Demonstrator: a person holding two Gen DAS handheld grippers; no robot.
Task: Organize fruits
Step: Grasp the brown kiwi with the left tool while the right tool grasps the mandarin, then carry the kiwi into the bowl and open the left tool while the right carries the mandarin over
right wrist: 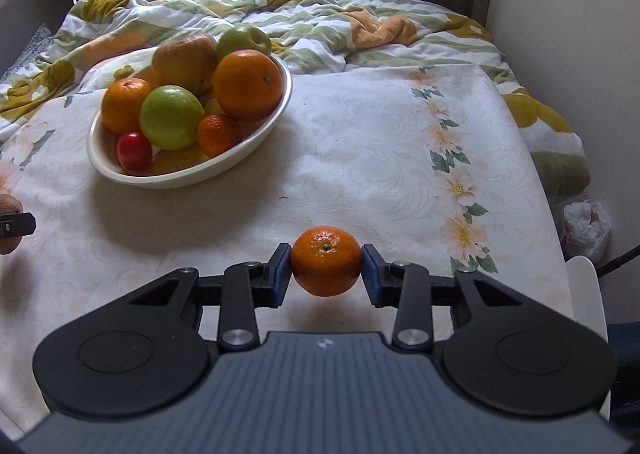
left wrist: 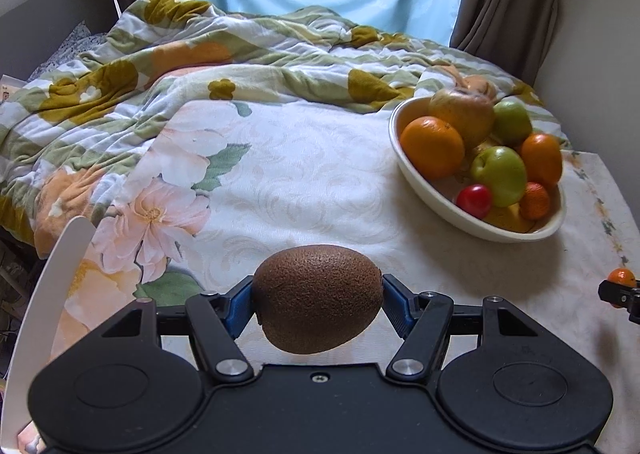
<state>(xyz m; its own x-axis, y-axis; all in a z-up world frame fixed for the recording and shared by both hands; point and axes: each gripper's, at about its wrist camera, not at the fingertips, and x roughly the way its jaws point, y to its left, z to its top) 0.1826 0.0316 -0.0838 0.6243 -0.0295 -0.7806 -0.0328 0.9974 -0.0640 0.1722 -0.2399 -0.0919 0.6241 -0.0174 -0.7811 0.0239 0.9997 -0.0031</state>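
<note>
In the left wrist view, the left gripper (left wrist: 318, 304) has its jaws pinching a kiwi (left wrist: 318, 298) above the bed (left wrist: 304, 174), with the fruit bowl (left wrist: 404, 158) ahead to the right, already heaped. In the right wrist view, the right gripper (right wrist: 326, 268) has its jaws pinching a mandarin (right wrist: 326, 260) just over the sheet, bowl to the upper left. Dropped onto that heap, either fruit could roll off, or both grippers might collide there.
</note>
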